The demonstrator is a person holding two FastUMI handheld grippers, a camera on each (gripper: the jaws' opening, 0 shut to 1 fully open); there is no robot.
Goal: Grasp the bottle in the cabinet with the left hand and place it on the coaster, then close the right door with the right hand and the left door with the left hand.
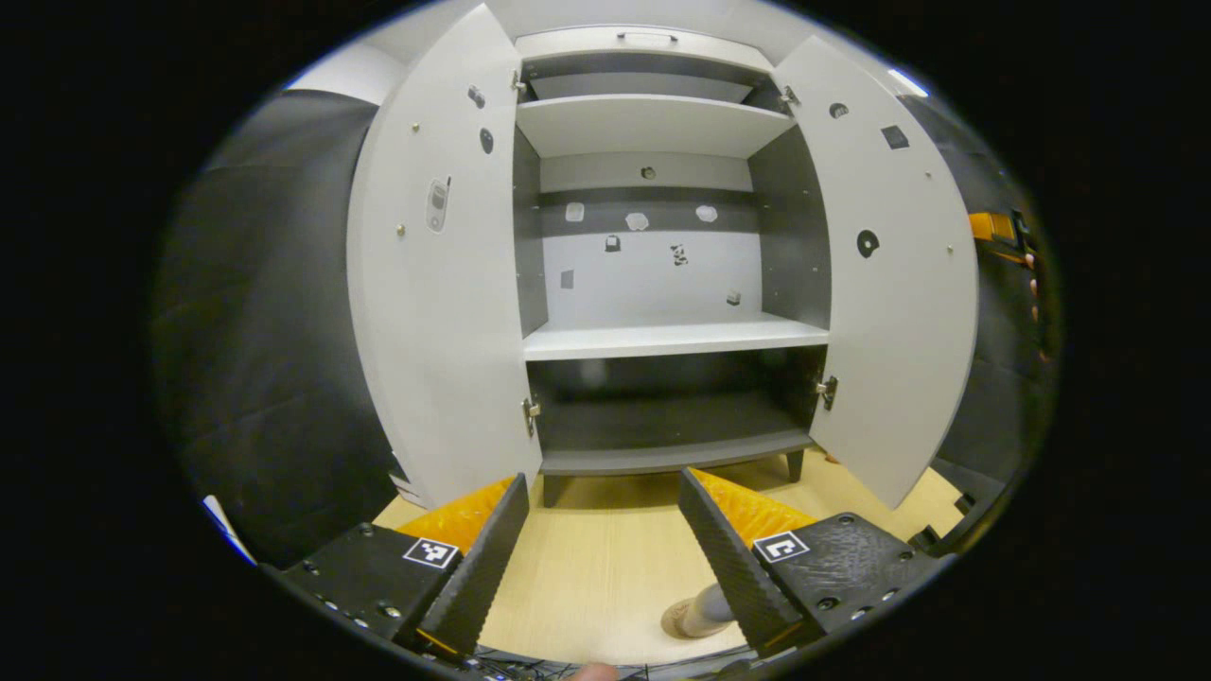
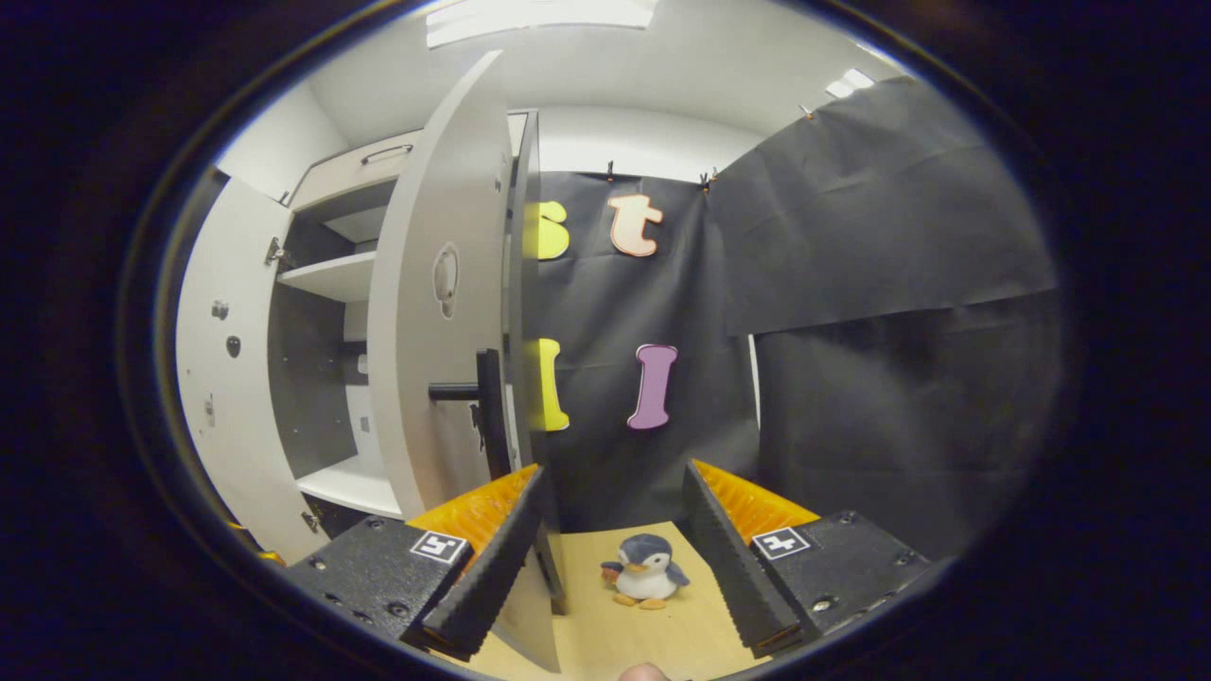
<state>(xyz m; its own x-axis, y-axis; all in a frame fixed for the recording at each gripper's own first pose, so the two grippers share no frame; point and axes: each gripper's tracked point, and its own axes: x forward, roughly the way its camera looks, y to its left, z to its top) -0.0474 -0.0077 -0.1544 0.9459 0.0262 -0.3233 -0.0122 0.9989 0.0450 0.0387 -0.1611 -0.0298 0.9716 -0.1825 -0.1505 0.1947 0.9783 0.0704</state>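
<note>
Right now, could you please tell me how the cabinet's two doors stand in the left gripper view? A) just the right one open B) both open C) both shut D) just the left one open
B: the left door and the right door both swing outward from the cabinet, leaving its shelves exposed between them.

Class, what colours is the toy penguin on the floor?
Grey and white penguin, with orange beak and feet; clearest in the right gripper view.
</note>
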